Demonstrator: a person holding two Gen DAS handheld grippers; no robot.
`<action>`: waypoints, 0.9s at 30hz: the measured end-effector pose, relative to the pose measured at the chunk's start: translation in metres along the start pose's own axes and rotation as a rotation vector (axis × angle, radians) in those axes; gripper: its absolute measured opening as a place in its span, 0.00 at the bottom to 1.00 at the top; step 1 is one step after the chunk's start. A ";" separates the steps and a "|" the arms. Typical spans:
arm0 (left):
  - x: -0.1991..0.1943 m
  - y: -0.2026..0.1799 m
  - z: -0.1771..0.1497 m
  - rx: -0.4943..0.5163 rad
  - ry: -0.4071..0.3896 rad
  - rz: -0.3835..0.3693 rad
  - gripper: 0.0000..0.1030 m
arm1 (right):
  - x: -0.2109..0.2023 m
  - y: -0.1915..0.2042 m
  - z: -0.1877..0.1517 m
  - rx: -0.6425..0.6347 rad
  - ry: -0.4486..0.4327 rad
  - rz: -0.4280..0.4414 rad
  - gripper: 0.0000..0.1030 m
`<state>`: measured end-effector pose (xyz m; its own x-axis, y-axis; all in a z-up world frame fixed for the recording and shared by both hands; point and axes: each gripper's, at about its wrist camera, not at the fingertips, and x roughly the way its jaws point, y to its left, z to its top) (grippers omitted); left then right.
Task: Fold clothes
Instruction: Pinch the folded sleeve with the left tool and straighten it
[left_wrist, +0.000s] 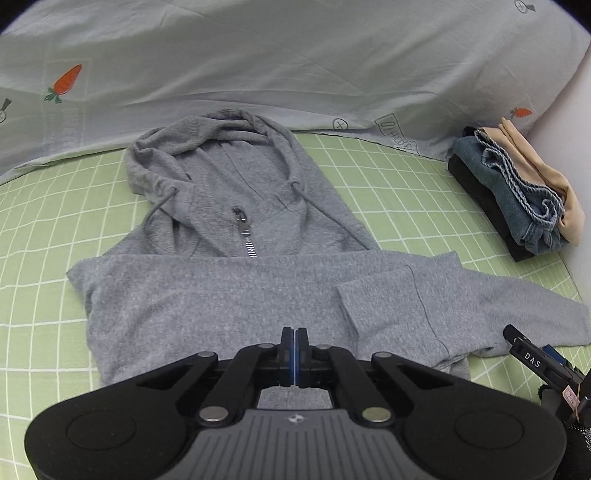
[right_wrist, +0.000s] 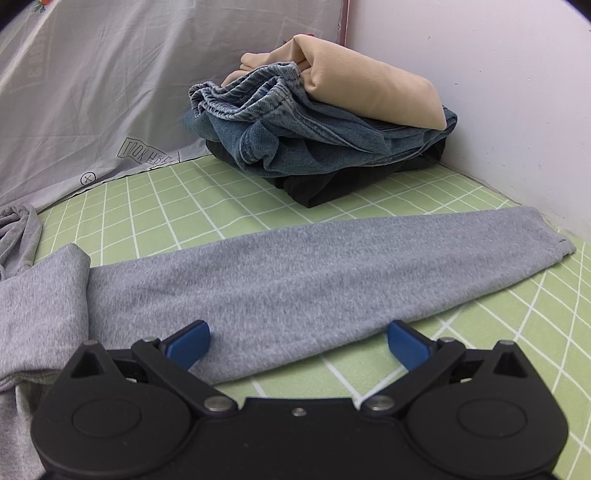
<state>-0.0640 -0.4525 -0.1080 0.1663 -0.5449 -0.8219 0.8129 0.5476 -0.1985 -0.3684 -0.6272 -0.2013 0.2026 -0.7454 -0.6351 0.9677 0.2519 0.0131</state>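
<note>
A grey zip hoodie (left_wrist: 236, 295) lies flat on the green checked sheet (left_wrist: 44, 258), hood toward the far side. One sleeve is folded across its chest. The other sleeve (right_wrist: 332, 273) stretches out to the right, cuff near the wall. My left gripper (left_wrist: 294, 334) hovers over the hoodie's lower body, its blue pads pressed together with no cloth visible between them. My right gripper (right_wrist: 297, 343) stands open over the near edge of the outstretched sleeve, blue pads (right_wrist: 190, 345) wide apart and not pinching the fabric. Part of the right gripper (left_wrist: 532, 363) also shows at the right edge of the left wrist view.
A pile of folded clothes (right_wrist: 317, 136) sits in the far right corner: beige on top, blue denim, black below. A pale duvet with carrot prints (left_wrist: 258, 66) lies along the far side. A white wall (right_wrist: 498, 92) bounds the bed on the right.
</note>
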 end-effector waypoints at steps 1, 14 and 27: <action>-0.004 0.007 0.000 -0.025 -0.005 -0.001 0.00 | 0.000 0.000 0.000 0.000 0.000 0.000 1.00; 0.040 -0.046 0.000 0.104 0.078 -0.065 0.40 | -0.001 0.000 0.000 0.004 -0.002 -0.002 1.00; 0.061 -0.053 0.000 0.081 0.091 -0.156 0.05 | 0.001 0.001 0.000 0.006 -0.003 -0.008 1.00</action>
<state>-0.0974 -0.5148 -0.1478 -0.0134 -0.5577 -0.8299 0.8679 0.4057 -0.2867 -0.3674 -0.6277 -0.2015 0.1956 -0.7488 -0.6332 0.9700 0.2426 0.0128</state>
